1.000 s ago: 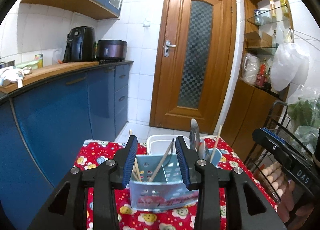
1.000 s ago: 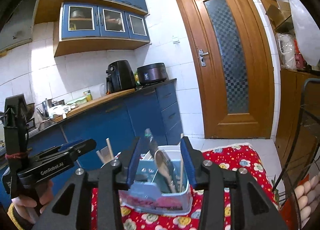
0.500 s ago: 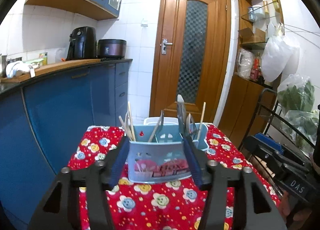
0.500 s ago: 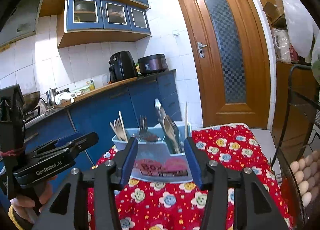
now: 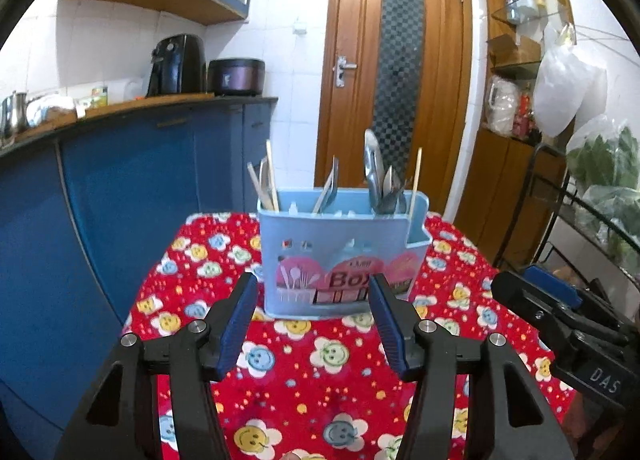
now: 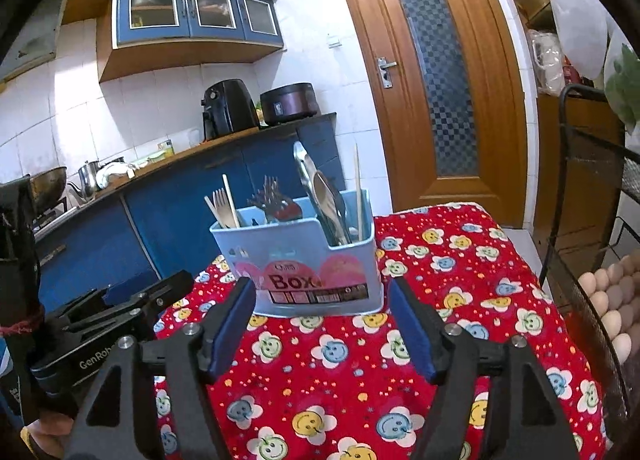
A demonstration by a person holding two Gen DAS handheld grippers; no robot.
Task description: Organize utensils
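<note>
Standing upright on the flowered tablecloth [image 5: 332,356], the blue utensil box [image 5: 340,256] holds every utensil, both the left gripper [image 5: 313,322] and right gripper [image 6: 322,322] having just opened empty before it, so sorting looks finished; next probably means withdrawing.

Black tool [image 5: 312,294] — blue ribbed pads [image 5: 240,324], silver screws.

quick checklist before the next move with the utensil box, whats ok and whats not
1. Blue utensil box upright on the red flowered tablecloth: ok.
2. Left gripper open, nothing between its jaws, which have just been opening: ok.
3. Right gripper open and empty, jaws likewise just opening: ok.
4. Both grippers clear of the box: ok.
5. Forks, spoons and chopsticks standing inside: ok.
6. Correctly sorted by compartment: cannot tell.
</note>
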